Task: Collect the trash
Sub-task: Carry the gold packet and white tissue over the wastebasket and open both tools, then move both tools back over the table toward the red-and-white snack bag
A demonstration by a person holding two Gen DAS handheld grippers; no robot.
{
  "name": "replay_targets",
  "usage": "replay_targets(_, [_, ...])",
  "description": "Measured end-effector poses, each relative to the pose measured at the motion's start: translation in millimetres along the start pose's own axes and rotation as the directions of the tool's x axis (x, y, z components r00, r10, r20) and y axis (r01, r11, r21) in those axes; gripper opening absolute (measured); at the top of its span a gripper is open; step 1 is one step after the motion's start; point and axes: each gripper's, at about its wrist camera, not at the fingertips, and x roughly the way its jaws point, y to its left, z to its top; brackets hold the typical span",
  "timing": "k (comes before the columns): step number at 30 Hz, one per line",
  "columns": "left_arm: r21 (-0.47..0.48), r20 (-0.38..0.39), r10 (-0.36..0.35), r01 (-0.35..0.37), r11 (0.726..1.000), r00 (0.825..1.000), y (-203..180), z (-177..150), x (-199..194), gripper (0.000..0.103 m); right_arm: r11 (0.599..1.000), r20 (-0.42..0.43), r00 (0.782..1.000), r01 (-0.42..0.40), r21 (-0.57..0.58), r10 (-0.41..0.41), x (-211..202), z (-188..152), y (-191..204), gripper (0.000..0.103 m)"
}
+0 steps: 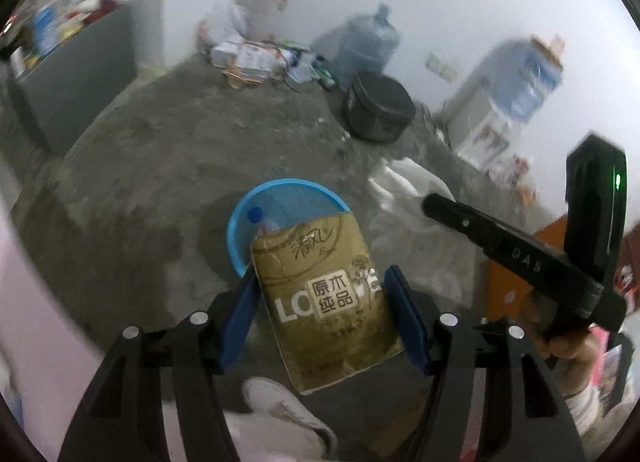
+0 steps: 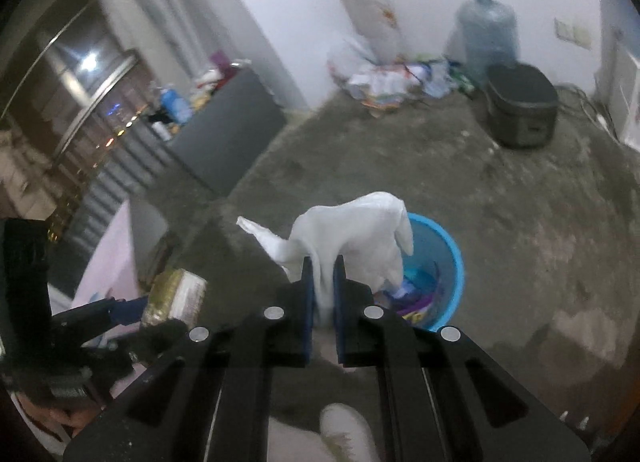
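The left hand-held gripper (image 1: pixel 326 314) is clamped on a crinkled gold plastic tissue pack (image 1: pixel 326 302), soft and rectangular, printed "原木纯品" with a handwritten-style "清风" above. At its twelve o'clock a round blue mesh-walled basket (image 1: pixel 280 198) stands on the rough concrete floor (image 1: pixel 160 182), holding a blue-capped bottle (image 1: pixel 256 216) and colourful wrappers. The right hand-held gripper (image 2: pixel 323 290) is pinched together on a limp, thin white plastic bag (image 2: pixel 360 234) hanging over the basket's nine o'clock rim.

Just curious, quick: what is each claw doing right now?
Left gripper: closed on a gold tissue pack.
Right gripper: closed on a white plastic bag.
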Motion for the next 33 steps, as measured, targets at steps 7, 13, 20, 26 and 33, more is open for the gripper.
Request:
replay_targets(7, [0.066,-0.032,0.075,-0.073,0.995,0.997,-6,44,81,0.075,0.995,-0.072,0.997,0.024,0.095,-0.017,65,23,-43,0.021])
replay_targets(13, [0.031,0.015,0.087,-0.087,0.996,0.996,0,55,85,0.077,0.983,-0.110,0.994,0.044,0.177,-0.024,86,21,-68,0.038])
replay_targets(20, [0.016,0.081,0.091,-0.093,0.996,0.993,0,50,52,0.078,0.981,-0.043,0.999,0.007,0.192,0.001,52,17,-54,0.043])
replay_targets(26, [0.000,0.171,0.086,-0.087,0.996,0.982,-2,35,-5,0.078,0.994,0.022,1.000,-0.010,0.105,0.008,17,10,-18,0.051])
replay_targets(33, [-0.021,0.275,0.122,-0.121,0.992,0.954,3,4,-81,0.078,0.996,0.067,0.996,-0.048,-0.076,0.053,-23,6,42,0.062])
